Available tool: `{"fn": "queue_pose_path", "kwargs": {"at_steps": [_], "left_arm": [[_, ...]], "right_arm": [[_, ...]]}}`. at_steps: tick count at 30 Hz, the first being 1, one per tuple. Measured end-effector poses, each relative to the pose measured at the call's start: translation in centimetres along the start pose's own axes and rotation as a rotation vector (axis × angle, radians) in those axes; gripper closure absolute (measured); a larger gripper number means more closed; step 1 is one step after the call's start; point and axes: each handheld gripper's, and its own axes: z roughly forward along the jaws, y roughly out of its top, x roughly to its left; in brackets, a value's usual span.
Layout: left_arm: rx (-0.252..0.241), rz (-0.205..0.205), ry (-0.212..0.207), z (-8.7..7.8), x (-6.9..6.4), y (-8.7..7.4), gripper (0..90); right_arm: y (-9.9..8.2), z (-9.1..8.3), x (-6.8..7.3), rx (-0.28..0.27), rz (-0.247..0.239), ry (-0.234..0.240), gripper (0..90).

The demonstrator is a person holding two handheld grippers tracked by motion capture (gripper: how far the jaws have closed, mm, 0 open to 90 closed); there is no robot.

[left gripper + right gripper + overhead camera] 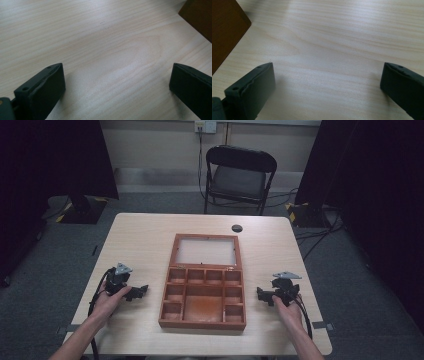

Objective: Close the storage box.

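Observation:
An open brown wooden box (204, 292) lies in the middle of the table, its glass-paned lid (206, 251) folded back flat and its several compartments bare. My left gripper (140, 292) rests on the table left of the box, open, jaws wide apart over bare wood (117, 70). A corner of the box (200, 17) shows at the upper right of the left gripper view. My right gripper (261, 295) rests right of the box, open, nothing between its jaws (328, 75). The box side (224, 32) shows at the upper left of the right gripper view.
The light wooden table (145, 235) has a small black round disc (237, 228) near its far edge. A black folding chair (239, 177) stands behind the table. Dark curtains hang on both sides, and cables run on the floor at the right.

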Motion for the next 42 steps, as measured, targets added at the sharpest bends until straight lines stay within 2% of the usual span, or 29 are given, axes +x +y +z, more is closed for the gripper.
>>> {"fn": "queue_pose_path", "kwargs": {"at_steps": [7,8,10,12,14,15,16,17,19,21,24,25,27,29,30,33,35,37,38,40,42], "left_arm": [[-0.008,-0.012,-0.006,0.1,-0.1,0.1,0.0],[0.011,0.005,-0.001,0.0,0.0,0.2,0.0],[0.033,0.000,-0.005,-0.1,0.0,0.5,2.5],[0.047,0.030,-0.024,-0.3,-0.1,0.8,9.8],[0.050,0.018,-0.017,-0.4,-0.3,0.9,15.3],[0.054,0.018,-0.025,-0.4,-0.4,1.0,15.8],[0.070,0.040,-0.032,-0.4,-0.4,1.1,16.0],[0.074,0.035,-0.032,-0.4,-0.4,1.2,16.3],[0.068,0.029,-0.040,-0.6,-0.5,1.5,17.2],[0.047,0.025,-0.019,-0.9,-0.5,1.9,17.2],[0.019,0.012,-0.016,-1.2,-0.8,2.3,19.7],[0.013,0.006,-0.030,-1.3,-0.9,2.6,19.7],[0.029,0.024,-0.055,-1.5,-1.1,3.5,19.5],[-0.029,0.023,-0.032,-1.8,-1.3,4.2,19.8],[-0.028,0.026,-0.055,-1.9,-1.2,4.7,20.5],[-0.068,-0.007,-0.061,-1.9,-1.2,5.5,22.3],[-0.047,-0.015,-0.111,-1.8,-0.9,6.1,22.8],[-0.082,-0.039,-0.104,-1.8,-0.8,6.4,22.9],[-0.099,-0.048,-0.099,-1.8,-0.8,6.6,23.0],[-0.083,-0.043,-0.123,-1.7,-0.7,7.1,22.9],[-0.092,-0.039,-0.105,-1.7,-0.8,7.6,22.9]], "right_arm": [[-0.1,-0.1,-0.1,-0.002,0.009,-0.006,0.0],[-0.1,-0.2,-0.1,0.000,0.015,-0.007,0.0],[0.0,-0.3,-0.3,0.018,0.001,0.016,0.0],[0.1,-0.5,-0.4,0.026,0.006,0.022,5.9],[0.4,-0.9,-0.5,0.051,-0.005,0.008,14.5],[0.5,-1.0,-0.5,0.067,0.001,0.010,13.8],[0.7,-1.0,-0.4,0.079,0.002,0.020,14.3],[0.8,-1.1,-0.3,0.090,-0.005,0.028,14.6],[1.1,-1.2,-0.1,0.114,0.005,0.054,14.7],[1.4,-1.5,-0.1,0.099,0.015,0.072,15.2],[2.2,-1.9,-0.2,0.095,-0.007,0.053,14.8],[2.5,-2.0,-0.4,0.114,-0.006,0.059,14.9],[3.0,-2.1,-0.6,0.131,-0.024,0.055,15.7],[3.6,-2.2,-0.8,0.108,-0.019,0.071,16.5],[3.9,-2.3,-0.8,0.099,-0.018,0.076,17.2],[4.9,-2.3,-0.7,0.060,-0.035,0.098,18.9],[5.7,-2.3,-0.6,0.035,-0.031,0.121,20.9],[6.5,-2.3,-0.3,0.004,-0.010,0.162,21.1],[6.7,-2.3,-0.2,-0.005,-0.015,0.165,21.0],[7.3,-2.2,0.2,-0.022,-0.017,0.180,23.3],[7.9,-2.1,0.5,-0.024,-0.008,0.207,24.2]]}}
